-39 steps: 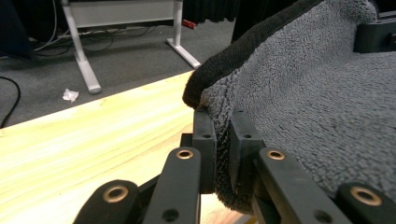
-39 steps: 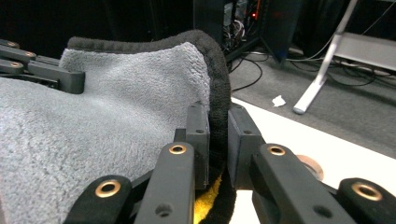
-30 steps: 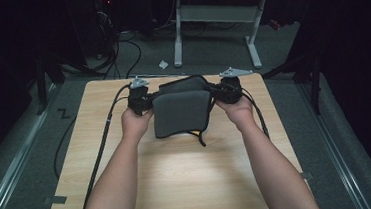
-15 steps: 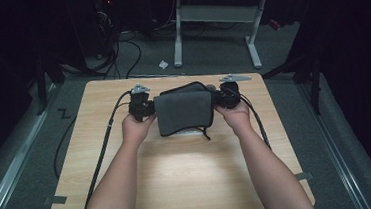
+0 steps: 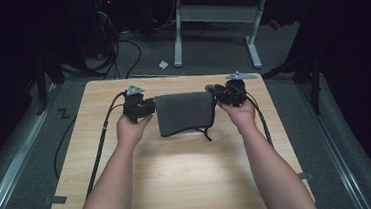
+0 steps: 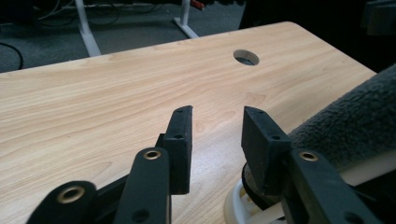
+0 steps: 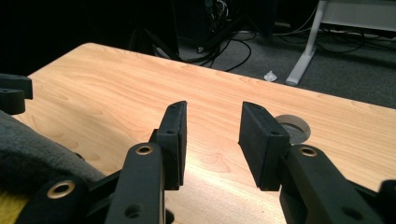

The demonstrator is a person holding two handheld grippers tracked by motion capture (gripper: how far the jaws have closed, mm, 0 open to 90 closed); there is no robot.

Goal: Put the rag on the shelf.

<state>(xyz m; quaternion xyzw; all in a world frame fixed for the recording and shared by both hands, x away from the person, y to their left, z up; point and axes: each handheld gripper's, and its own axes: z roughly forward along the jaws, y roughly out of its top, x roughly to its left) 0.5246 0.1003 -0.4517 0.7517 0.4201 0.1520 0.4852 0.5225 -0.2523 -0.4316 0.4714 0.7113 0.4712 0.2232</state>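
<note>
**Room around the grey cloth**

Ahead of the left gripper [image 6: 215, 135], bare desk [image 6: 93, 107] runs open to a cable hole [image 6: 246, 57]. The folded grey cloth [image 5: 184, 113] blocks the way between it and the right gripper [image 7: 212, 135]. Behind both grippers the desk lies free.

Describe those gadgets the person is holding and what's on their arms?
Each hand holds a black gripper: left gripper, right gripper. Both have two flat black jaws with brass-ringed pivot holes, a grey three-cornered plate on top and a trailing black cable. The forearms are bare, without sleeves.
</note>
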